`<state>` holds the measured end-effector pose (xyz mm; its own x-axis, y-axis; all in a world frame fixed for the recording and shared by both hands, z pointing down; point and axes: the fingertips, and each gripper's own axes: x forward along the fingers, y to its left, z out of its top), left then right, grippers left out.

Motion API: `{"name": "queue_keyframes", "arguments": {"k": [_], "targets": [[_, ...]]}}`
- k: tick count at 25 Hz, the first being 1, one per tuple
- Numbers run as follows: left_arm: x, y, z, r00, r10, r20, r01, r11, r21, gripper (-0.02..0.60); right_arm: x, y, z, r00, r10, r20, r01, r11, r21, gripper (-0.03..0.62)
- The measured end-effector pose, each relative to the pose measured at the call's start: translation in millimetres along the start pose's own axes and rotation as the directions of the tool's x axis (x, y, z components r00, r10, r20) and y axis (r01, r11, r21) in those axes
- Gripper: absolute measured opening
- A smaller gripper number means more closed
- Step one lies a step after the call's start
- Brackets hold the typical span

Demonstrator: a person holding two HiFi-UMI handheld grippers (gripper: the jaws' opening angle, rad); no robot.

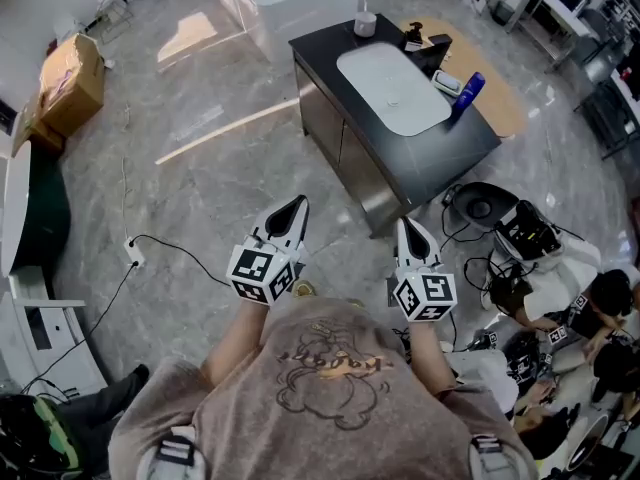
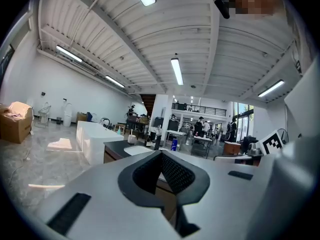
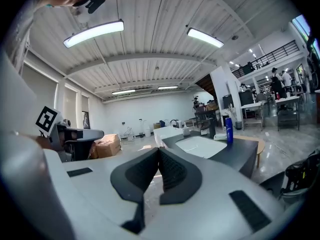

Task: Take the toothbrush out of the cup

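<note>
Your left gripper (image 1: 295, 206) and right gripper (image 1: 406, 226) both have jaws pressed together, empty (cup (image 1: 365, 24) well apart on the counter (image 1: 425, 168)).

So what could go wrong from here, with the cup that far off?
Cables trail over the floor near the person's feet, and might trip them on the way to the counter. The left claw and the right claw are both shut and could knock the cup over unless opened first.
</note>
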<state>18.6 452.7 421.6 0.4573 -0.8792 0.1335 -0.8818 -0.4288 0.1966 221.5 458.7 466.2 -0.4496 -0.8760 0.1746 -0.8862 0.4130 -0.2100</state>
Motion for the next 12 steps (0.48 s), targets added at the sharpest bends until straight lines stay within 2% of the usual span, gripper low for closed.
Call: {"name": "queue_keyframes", "arguments": {"k": [12], "targets": [[6.2,55.4,11.8,0.998,-0.057,0.006,0.057,0.998,0.015,0.020,41.4,34.8,3.2,0.999,-0.052,0.013,0.052,0.999,0.000,-0.002]]}}
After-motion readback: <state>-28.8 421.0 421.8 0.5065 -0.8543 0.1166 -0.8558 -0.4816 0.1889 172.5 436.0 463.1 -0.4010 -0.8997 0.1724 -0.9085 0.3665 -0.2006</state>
